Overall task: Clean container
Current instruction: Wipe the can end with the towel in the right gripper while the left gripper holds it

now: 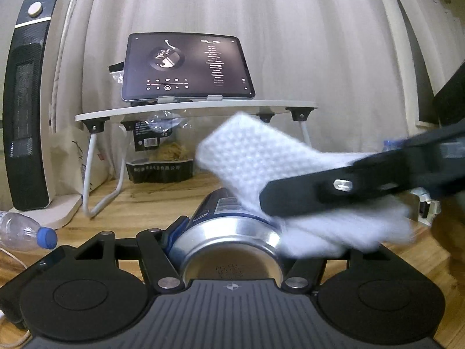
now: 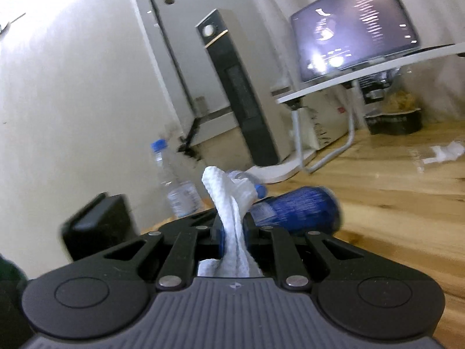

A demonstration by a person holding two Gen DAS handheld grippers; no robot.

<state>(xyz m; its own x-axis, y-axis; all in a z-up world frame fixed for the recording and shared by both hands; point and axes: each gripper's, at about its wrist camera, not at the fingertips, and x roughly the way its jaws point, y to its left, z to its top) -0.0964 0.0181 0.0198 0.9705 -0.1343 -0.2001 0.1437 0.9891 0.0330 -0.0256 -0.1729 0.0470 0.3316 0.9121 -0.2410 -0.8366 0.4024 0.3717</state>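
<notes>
Left fingers (image 1: pixel 186 226) clamp a blue can (image 1: pixel 229 232), right fingers (image 2: pixel 216 234) pinch a white cloth (image 2: pixel 232 203), above wooden flooring (image 2: pixel 392 203) by pale curtains (image 1: pixel 290 43).

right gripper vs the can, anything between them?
Yes: the white cloth. In the left wrist view the right gripper, shut on the cloth, presses it onto the blue can that the left gripper holds.

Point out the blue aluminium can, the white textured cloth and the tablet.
Blue aluminium can (image 1: pixel 229 240): left wrist view, silver base rim.
White textured cloth (image 1: pixel 255 151): left wrist view, upper flat part.
Dark-screened tablet (image 1: pixel 186 64): left wrist view, screen centre.
</notes>
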